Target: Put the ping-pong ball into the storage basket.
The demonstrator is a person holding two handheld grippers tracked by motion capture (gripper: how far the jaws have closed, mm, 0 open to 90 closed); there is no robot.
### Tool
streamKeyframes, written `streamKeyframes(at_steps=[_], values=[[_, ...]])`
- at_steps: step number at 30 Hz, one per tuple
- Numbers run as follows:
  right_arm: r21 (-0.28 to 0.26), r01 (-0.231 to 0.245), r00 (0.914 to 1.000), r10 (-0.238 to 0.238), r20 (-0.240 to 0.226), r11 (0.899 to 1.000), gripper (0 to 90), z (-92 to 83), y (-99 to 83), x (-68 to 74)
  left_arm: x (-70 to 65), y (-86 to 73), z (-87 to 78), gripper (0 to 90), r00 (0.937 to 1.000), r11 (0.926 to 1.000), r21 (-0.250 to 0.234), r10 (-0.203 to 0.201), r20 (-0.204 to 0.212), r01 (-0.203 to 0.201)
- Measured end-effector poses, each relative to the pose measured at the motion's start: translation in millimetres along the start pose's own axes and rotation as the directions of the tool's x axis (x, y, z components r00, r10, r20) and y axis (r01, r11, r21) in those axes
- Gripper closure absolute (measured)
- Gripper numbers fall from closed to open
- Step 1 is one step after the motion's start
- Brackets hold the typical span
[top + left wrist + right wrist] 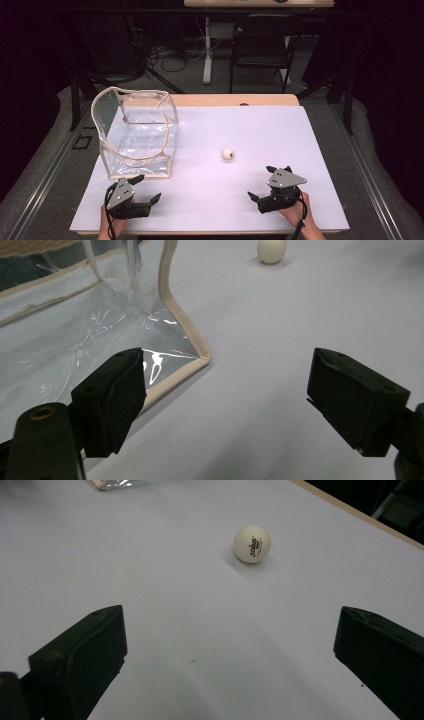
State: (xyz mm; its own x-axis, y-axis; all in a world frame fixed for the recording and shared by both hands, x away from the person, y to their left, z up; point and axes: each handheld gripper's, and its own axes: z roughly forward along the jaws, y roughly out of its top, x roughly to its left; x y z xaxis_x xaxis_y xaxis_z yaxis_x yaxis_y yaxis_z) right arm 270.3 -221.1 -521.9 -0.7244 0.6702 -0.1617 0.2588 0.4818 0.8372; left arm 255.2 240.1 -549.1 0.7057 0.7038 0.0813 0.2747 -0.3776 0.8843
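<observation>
High view: ball (228,154) mid-table; clear bag (135,132) far left; left gripper (146,187) and right gripper (261,182) near edge, jaws spread, both empty

Two black hand-held grippers, bare forearms

Left gripper (148,188) and right gripper (261,182) are black, each with two blocky wedge-shaped jaws and a grey three-cornered plate on top, dotted with dark screws. A black cable trails from each. The jaw arm in the left gripper view shows a brass-coloured bushing.
</observation>
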Motion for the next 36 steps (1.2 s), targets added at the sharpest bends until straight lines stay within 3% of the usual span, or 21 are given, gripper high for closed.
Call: streamKeyframes(at_steps=[14,36], values=[[0.017,-0.002,0.9992,0.003,-0.040,1.000,0.3,16.4,16.7,-6.6,-1.0,0.4,0.7,16.3,1.0000,1.0000,0.000,0.004,0.003,-0.004],[0.030,-0.006,0.9991,0.007,-0.041,1.000,0.5,39.9,41.7,-15.8,-1.2,0.4,1.2,16.3,0.9999,1.0000,-0.002,0.007,0.007,-0.007]])
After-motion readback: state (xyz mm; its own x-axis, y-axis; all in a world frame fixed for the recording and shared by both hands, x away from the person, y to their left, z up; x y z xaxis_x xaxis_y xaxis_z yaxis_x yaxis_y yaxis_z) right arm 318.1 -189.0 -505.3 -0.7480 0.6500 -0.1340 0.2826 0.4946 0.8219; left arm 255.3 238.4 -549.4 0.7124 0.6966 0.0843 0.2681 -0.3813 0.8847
